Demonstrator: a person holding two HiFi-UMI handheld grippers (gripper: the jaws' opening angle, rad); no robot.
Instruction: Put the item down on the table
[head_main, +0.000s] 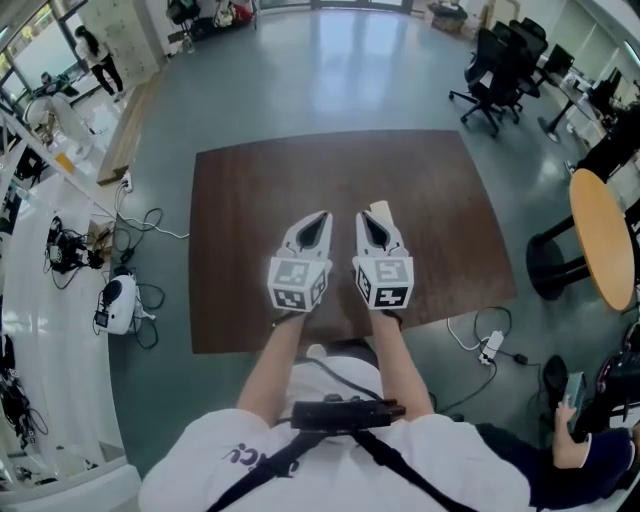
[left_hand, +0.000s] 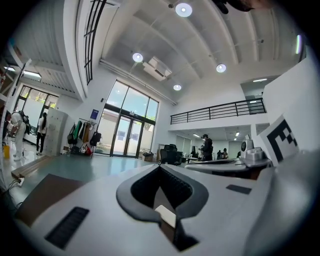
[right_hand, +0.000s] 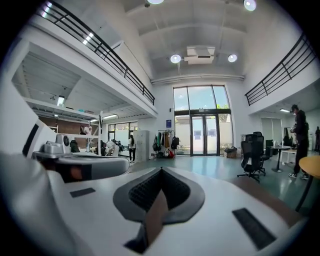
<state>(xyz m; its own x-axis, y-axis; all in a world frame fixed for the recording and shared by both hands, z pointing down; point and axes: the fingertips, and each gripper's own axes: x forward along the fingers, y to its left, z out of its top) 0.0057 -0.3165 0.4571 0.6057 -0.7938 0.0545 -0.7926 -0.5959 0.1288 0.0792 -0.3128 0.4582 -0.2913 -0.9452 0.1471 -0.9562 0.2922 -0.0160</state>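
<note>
Over the near half of the bare brown table, both grippers are held side by side and point away from me. My right gripper is shut on a thin flat card, whose pale end pokes out past the tips. In the right gripper view the card stands as a brown sheet on edge in the hollow behind the closed tips. My left gripper is shut too, tips meeting. A small pale piece shows in its hollow; I cannot tell what it is.
A round wooden table stands to the right, with black office chairs beyond it. A power strip and cables lie on the floor by the table's near right corner. A white device and cables sit on the floor at left.
</note>
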